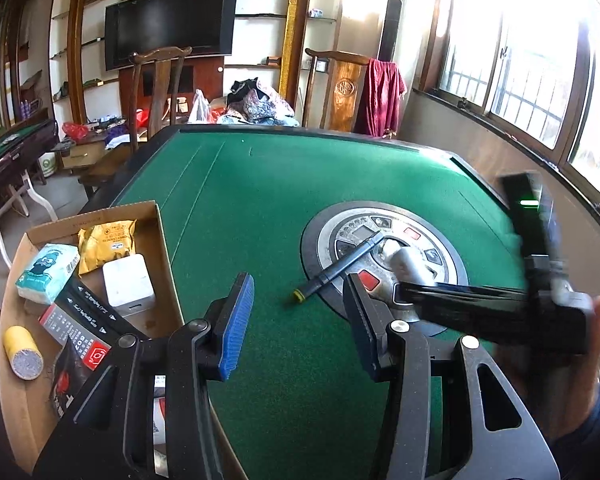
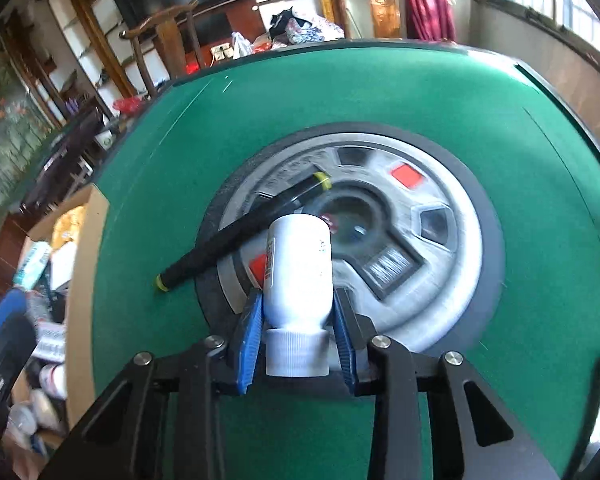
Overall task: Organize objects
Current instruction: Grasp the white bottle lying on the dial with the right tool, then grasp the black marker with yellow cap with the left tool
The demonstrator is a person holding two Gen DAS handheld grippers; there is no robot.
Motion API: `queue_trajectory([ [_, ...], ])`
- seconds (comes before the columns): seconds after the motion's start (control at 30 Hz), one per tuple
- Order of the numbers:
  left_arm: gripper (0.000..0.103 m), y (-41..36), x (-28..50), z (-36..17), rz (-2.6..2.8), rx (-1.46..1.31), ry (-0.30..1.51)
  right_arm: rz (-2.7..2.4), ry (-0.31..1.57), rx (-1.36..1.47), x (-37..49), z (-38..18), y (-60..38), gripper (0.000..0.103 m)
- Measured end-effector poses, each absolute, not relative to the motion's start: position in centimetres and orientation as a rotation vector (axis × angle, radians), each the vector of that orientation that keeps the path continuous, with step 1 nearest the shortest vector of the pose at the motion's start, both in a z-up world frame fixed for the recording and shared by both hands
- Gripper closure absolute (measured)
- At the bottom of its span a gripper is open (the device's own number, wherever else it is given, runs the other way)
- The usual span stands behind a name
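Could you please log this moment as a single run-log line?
right gripper: shut on white plastic bottle | left gripper: open, empty | black marker pen: on green felt table

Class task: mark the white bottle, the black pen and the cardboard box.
white bottle (image 2: 298, 268), right wrist view, body.
black pen (image 1: 340, 266), left wrist view, barrel.
cardboard box (image 1: 162, 256), left wrist view, right wall.

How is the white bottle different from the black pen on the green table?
The white plastic bottle is short and fat; the black pen with yellow ends is long and thin. The bottle is clamped between the right gripper jaws; the pen lies loose, partly on the round silver panel. Both are over the green felt table.
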State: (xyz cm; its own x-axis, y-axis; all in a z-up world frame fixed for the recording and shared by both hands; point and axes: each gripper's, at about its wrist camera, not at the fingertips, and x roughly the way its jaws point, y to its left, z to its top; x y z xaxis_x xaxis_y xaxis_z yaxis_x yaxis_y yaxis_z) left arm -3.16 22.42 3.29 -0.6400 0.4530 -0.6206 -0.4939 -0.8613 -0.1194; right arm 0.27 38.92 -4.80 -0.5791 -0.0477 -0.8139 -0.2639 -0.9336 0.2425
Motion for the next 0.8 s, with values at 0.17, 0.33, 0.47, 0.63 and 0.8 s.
queue_trajectory([
  [0.17, 0.057, 23.9, -3.7, 2.7, 2.356, -0.962, 0.123, 2.682, 0.627, -1.299, 4.5, -3.7, 41.2, 0.070],
  [0.33, 0.057, 28.0, -4.9, 3.1, 2.207, -1.054, 0.279, 2.710, 0.765, -1.241, 5.1, -3.0, 43.7, 0.070],
  [0.47, 0.057, 31.5, -7.6, 3.1, 2.136, -1.139, 0.423, 2.750, 0.863, -1.174, 6.2, -1.8, 44.5, 0.070],
  [0.63, 0.056, 35.6, -9.0, 1.2, 2.079, -1.153, 0.712, 2.753, 0.917, -1.146, 6.5, -1.5, 45.4, 0.070],
  [0.8, 0.056, 37.0, -9.6, -0.2, 2.042, -1.141, 0.827, 2.751, 0.965, -1.146, 6.5, -1.6, 45.6, 0.070],
])
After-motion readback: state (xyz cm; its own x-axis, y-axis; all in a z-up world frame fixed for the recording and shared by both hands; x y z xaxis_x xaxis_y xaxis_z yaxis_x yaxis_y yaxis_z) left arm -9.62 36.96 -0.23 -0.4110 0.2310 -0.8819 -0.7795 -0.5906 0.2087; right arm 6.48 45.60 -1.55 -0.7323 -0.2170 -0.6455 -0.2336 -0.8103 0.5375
